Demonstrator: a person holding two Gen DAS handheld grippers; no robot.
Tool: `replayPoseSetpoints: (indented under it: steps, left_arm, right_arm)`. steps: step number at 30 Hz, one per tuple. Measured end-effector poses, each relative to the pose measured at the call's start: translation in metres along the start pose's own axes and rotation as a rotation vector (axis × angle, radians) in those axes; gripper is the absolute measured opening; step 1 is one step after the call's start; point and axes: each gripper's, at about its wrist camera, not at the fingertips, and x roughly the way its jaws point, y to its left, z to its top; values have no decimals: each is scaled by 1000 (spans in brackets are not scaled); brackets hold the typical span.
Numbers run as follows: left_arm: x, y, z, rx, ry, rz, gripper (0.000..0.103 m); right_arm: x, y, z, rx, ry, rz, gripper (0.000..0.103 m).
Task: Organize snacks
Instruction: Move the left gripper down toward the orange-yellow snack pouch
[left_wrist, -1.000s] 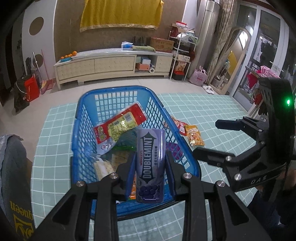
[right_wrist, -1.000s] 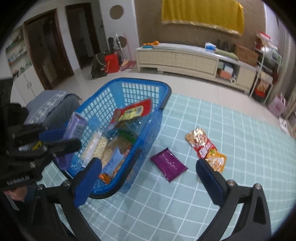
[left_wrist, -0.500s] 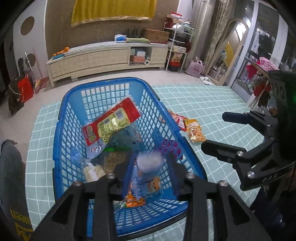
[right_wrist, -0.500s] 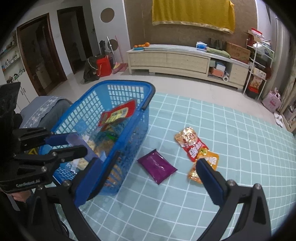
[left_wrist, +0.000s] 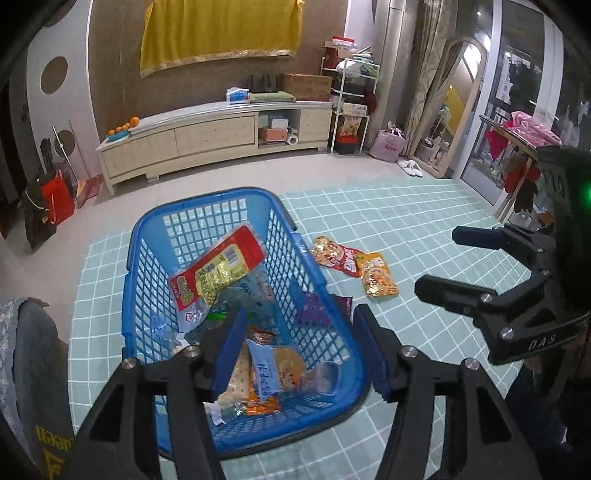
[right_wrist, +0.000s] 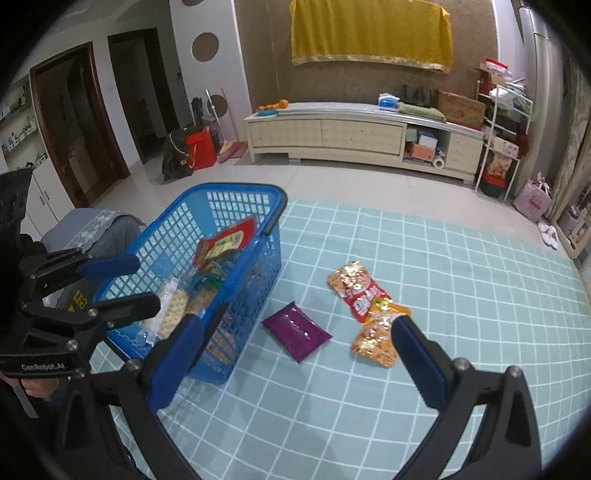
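A blue plastic basket stands on a teal checked mat and holds several snack packs, with a red and yellow packet on top. My left gripper is open and empty above the basket's near end; it also shows in the right wrist view. My right gripper is open and empty above the mat, right of the basket. On the mat lie a purple packet, a red packet and an orange packet.
The teal mat spreads to the right. A long cream cabinet lines the back wall. A grey garment lies left of the basket. A rack and a mirror stand at the right.
My left gripper opened and let go of the Doublemint pack, which dropped into the basket. Both grippers have pulled back a little from the basket.
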Motion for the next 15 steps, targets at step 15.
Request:
replayPoseSetpoints:
  steps: [15]
  left_arm:
    - [10, -64, 7, 67, 4, -14, 62]
  right_arm:
    - [-41, -53, -19, 24, -33, -76, 103]
